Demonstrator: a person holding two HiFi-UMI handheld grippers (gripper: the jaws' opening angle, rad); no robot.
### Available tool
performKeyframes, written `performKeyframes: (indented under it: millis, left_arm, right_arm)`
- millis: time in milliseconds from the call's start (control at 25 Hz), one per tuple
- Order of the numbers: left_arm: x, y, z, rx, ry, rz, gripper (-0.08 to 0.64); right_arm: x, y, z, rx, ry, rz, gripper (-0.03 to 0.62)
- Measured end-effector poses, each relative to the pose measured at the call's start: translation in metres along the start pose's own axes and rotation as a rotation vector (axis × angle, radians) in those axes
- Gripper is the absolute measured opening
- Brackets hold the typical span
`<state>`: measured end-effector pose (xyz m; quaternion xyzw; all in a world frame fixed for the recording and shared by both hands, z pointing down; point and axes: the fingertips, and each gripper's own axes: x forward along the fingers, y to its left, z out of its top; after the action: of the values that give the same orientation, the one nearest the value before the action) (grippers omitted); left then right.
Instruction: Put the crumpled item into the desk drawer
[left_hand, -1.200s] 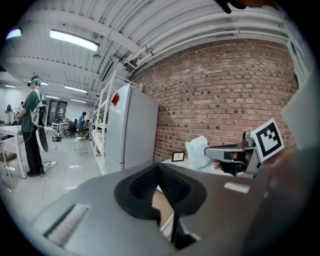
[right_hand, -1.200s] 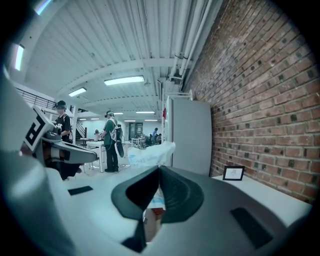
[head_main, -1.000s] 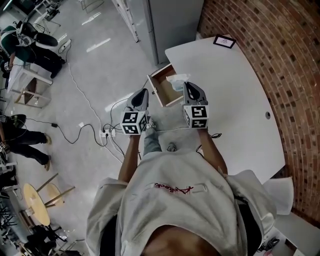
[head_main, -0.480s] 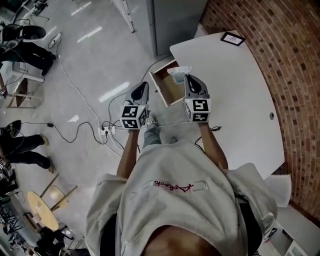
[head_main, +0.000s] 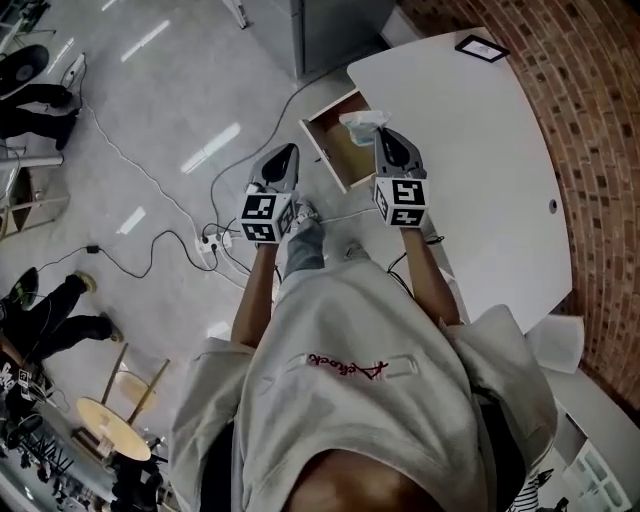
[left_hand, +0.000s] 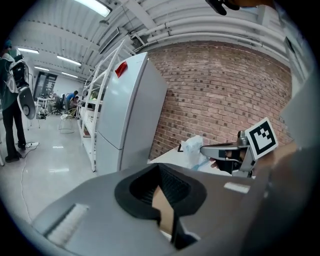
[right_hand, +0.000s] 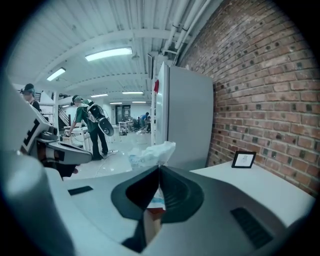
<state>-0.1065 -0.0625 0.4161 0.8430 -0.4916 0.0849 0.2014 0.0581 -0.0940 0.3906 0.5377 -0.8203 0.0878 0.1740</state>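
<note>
A crumpled white plastic wrapper (head_main: 362, 122) sticks out of my right gripper (head_main: 386, 136), which is shut on it. It hangs over the back end of the open wooden desk drawer (head_main: 322, 160), at the white desk's (head_main: 480, 150) left edge. In the right gripper view the wrapper (right_hand: 150, 152) stands up past the closed jaw tips of that gripper (right_hand: 159, 169). My left gripper (head_main: 285, 157) is held left of the drawer over the floor, shut and with nothing in it. The left gripper view shows its own tips (left_hand: 160, 169) together, and beyond them the wrapper (left_hand: 194, 150) in the right gripper (left_hand: 220, 150).
A small framed picture (head_main: 482, 47) stands at the desk's far corner. A tall grey cabinet (head_main: 320, 25) stands beyond the drawer. Cables and a power strip (head_main: 205, 250) lie on the floor to the left. A round stool (head_main: 110, 425) and people's legs are further left.
The view has shifted and both grippers sit a little higher in it. The right gripper still holds the wrapper over the drawer's back end; the left stays beside the drawer.
</note>
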Motion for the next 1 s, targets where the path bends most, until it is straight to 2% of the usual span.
performKeyframes:
  millis: [320,520,840,1000]
  left_arm:
    - [0.019,0.029,-0.036,-0.019,0.090,-0.065,0.008]
    - [0.031,0.041,-0.051,-0.033,0.103,-0.046,0.008]
    - [0.048,0.040,-0.107,-0.028,0.184,-0.041,0.008]
    - [0.048,0.035,-0.133,-0.052,0.223,-0.007,0.008]
  right_arm:
    - [0.025,0.003,-0.042,0.035,0.092,-0.058,0.014]
    - [0.037,0.002,-0.071,0.072,0.132,-0.067,0.014]
    - [0.048,0.005,-0.128,0.108,0.207,-0.016,0.014]
    - [0.045,0.009,-0.165,0.115,0.265,0.034,0.014]
